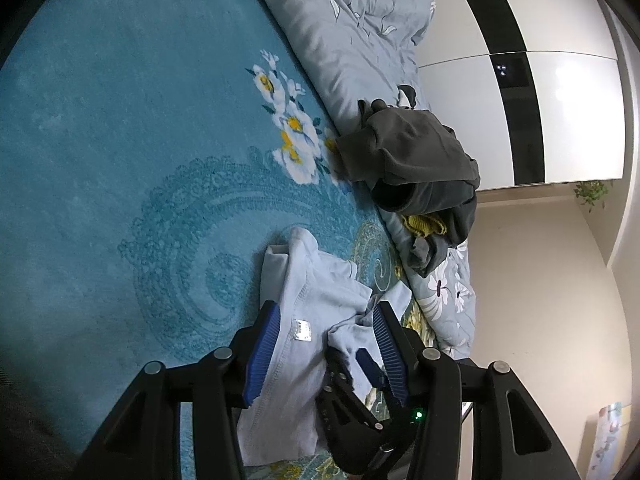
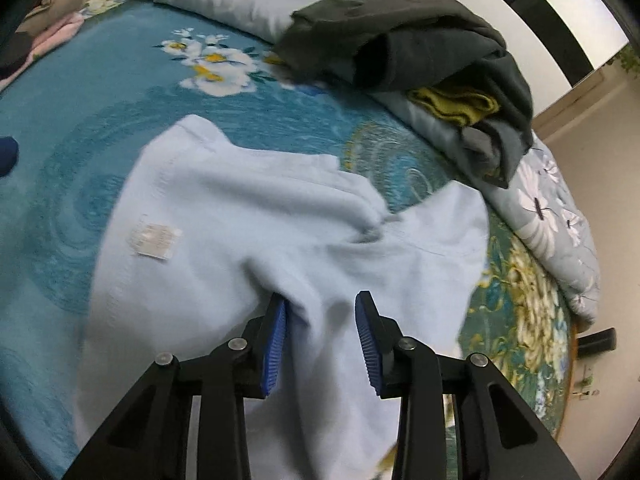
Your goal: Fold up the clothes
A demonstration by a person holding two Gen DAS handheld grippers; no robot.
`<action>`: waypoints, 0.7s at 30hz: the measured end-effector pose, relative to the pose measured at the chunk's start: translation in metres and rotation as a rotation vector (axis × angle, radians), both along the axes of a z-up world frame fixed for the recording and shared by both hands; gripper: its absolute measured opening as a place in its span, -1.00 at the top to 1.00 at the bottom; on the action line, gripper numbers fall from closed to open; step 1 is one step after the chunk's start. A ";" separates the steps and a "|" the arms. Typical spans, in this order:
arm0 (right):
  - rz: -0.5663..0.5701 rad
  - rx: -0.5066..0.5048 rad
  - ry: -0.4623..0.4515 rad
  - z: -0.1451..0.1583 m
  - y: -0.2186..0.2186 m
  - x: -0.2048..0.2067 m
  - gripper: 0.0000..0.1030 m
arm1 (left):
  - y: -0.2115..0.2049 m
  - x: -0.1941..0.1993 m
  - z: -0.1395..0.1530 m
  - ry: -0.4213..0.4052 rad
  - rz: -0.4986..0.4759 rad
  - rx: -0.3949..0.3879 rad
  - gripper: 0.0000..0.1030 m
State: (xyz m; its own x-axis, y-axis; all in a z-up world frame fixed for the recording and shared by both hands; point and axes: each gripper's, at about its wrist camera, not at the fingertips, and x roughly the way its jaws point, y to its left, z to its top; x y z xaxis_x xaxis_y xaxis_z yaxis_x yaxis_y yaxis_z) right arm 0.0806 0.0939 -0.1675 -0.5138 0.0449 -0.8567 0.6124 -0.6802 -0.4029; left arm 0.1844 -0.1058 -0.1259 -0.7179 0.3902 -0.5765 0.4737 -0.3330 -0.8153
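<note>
From the left wrist, the left gripper [image 1: 326, 354] stands with ribbed blue pads apart over a soft pale-blue shirt [image 1: 288, 344] lying rumpled on the plush teal blanket [image 1: 120, 140]. From the right wrist, the right gripper [image 2: 322, 342] straddles a raised fold of the shirt [image 2: 248, 224], pads apart; a dark grey garment [image 2: 420, 40] lies heaped beyond the shirt.
</note>
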 end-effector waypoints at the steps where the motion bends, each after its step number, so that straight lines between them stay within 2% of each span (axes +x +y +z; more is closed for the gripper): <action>1: 0.003 -0.007 -0.007 -0.002 -0.003 0.003 0.29 | 0.000 0.000 0.000 0.000 -0.001 0.001 -0.02; 4: 0.036 0.019 0.003 -0.007 -0.016 0.010 0.29 | -0.001 -0.001 -0.001 -0.003 -0.002 0.003 -0.02; 8: -0.010 0.049 -0.012 -0.012 -0.015 -0.002 0.33 | -0.002 -0.002 -0.002 -0.003 0.002 0.008 -0.02; 10: -0.057 0.013 -0.038 -0.005 -0.008 -0.009 0.85 | -0.003 -0.002 -0.002 -0.002 0.006 0.011 -0.02; 12: -0.111 -0.039 -0.067 0.005 0.004 -0.017 0.86 | -0.004 -0.001 -0.003 -0.001 0.010 0.014 -0.02; 14: -0.187 -0.119 -0.097 0.019 0.022 -0.029 0.88 | -0.005 -0.001 -0.002 0.001 0.009 0.013 -0.02; 17: -0.347 -0.344 -0.184 0.042 0.062 -0.053 0.89 | -0.005 0.000 0.000 0.003 0.007 0.008 -0.02; 18: -0.401 -0.423 -0.214 0.048 0.077 -0.058 0.89 | -0.005 0.001 0.001 0.004 0.007 0.007 -0.02; 20: -0.480 -0.653 -0.303 0.059 0.107 -0.066 0.89 | -0.006 0.003 0.003 0.004 0.009 0.002 -0.02; 21: -0.493 -0.727 -0.332 0.062 0.116 -0.067 0.89 | -0.006 0.004 0.004 0.004 0.010 0.001 -0.02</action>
